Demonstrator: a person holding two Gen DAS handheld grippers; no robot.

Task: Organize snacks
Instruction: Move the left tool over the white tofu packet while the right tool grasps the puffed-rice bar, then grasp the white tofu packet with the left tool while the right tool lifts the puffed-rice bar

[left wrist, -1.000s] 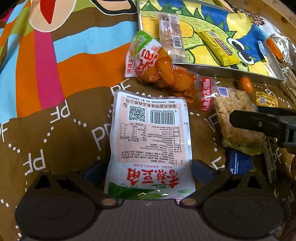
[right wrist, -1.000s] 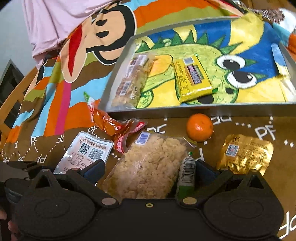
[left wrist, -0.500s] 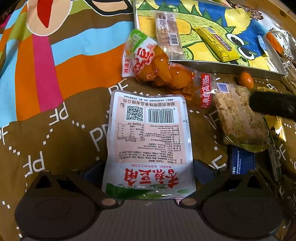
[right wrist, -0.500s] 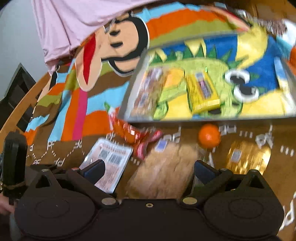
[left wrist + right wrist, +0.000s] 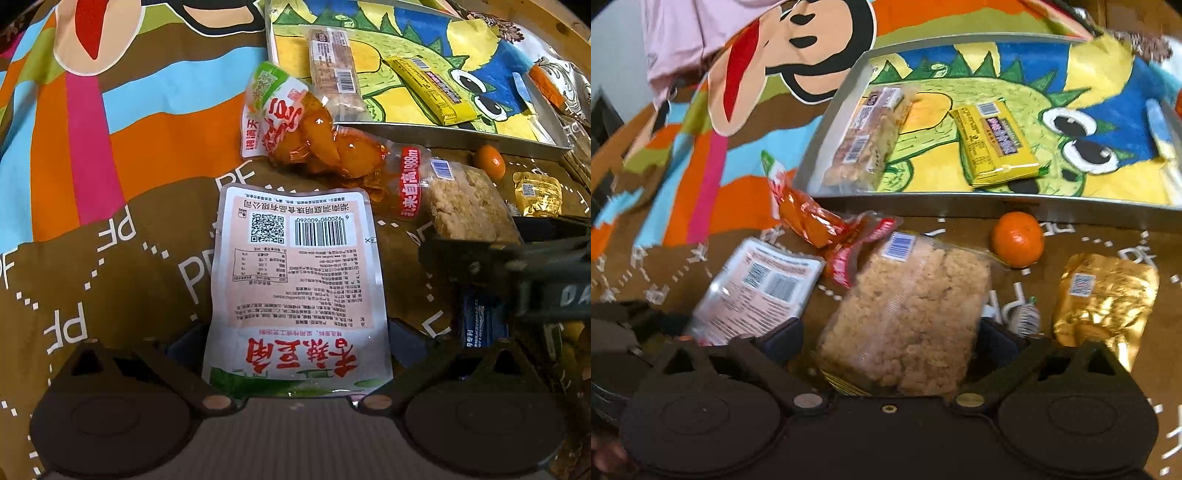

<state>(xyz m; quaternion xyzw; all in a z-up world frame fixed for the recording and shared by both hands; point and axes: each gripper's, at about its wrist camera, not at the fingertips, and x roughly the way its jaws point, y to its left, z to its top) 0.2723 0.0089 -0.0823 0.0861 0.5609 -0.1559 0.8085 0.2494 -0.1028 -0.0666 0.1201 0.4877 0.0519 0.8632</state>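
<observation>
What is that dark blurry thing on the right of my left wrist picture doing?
Observer: That is the right gripper. It is open, with a finger on either side of the crumbly rice cake pack.
Operator: Is anything hiding beside it?
Observer: Yes. A small striped packet lies between the rice cake pack and the gold pouch.
Operator: What is up past the monkey's face?
Observer: A pink cloth lies at the far corner of the monkey tablecloth.
</observation>
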